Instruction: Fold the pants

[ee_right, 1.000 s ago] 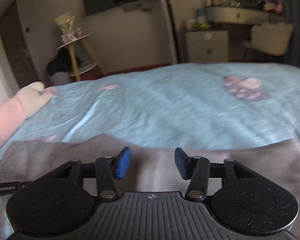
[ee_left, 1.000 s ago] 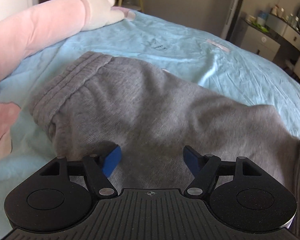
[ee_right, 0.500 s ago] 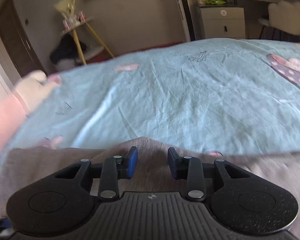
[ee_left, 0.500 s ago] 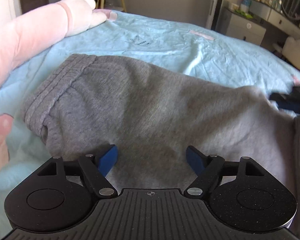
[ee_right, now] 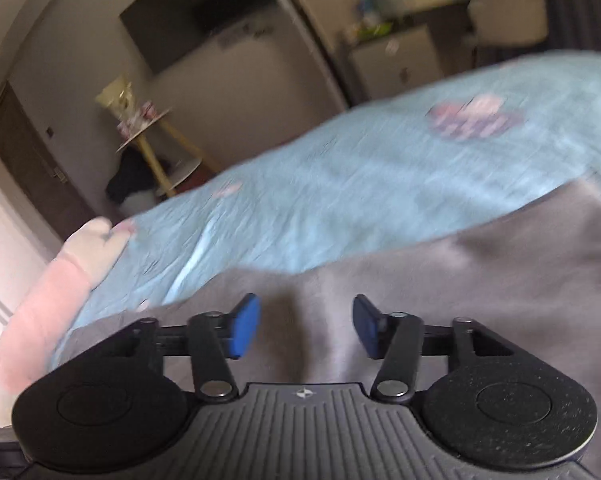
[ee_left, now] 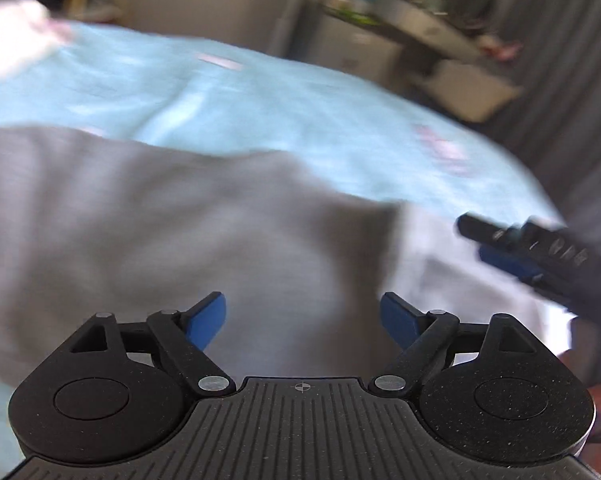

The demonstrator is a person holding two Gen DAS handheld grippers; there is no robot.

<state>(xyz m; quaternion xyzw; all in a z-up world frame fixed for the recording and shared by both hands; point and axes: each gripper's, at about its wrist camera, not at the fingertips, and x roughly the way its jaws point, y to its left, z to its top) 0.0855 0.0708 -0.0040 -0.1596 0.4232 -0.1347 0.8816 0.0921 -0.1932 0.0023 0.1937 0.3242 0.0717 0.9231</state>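
Left gripper (ee_left: 302, 320) is spread wide and its jaws are opening further, nothing pinched, only grey cloth lying below the blue pads. A second ago those pads stood closer together over the same cloth, with the ribbed waistband in plain sight at the left; now the view is smeared with motion and has swung toward the far side of the pants (ee_left: 172, 240), the waistband gone from the picture. Right gripper (ee_right: 306, 330) tells the same story: half a second back its pads were nearly together just above the cloth, now they stand apart and are opening, with bare grey fabric showing between them and no fold caught. It also shows from the left camera as a dark shape at the right edge (ee_left: 496, 246), clear of the cloth. So both tools look to have let go and pulled off, which I read as one fold laid down. The pants lie flat on the light blue bedsheet (ee_right: 340, 184), near its front edge, with the pink plush toy (ee_right: 60, 284) off to the left. Next, probably, a fresh grip for another fold.
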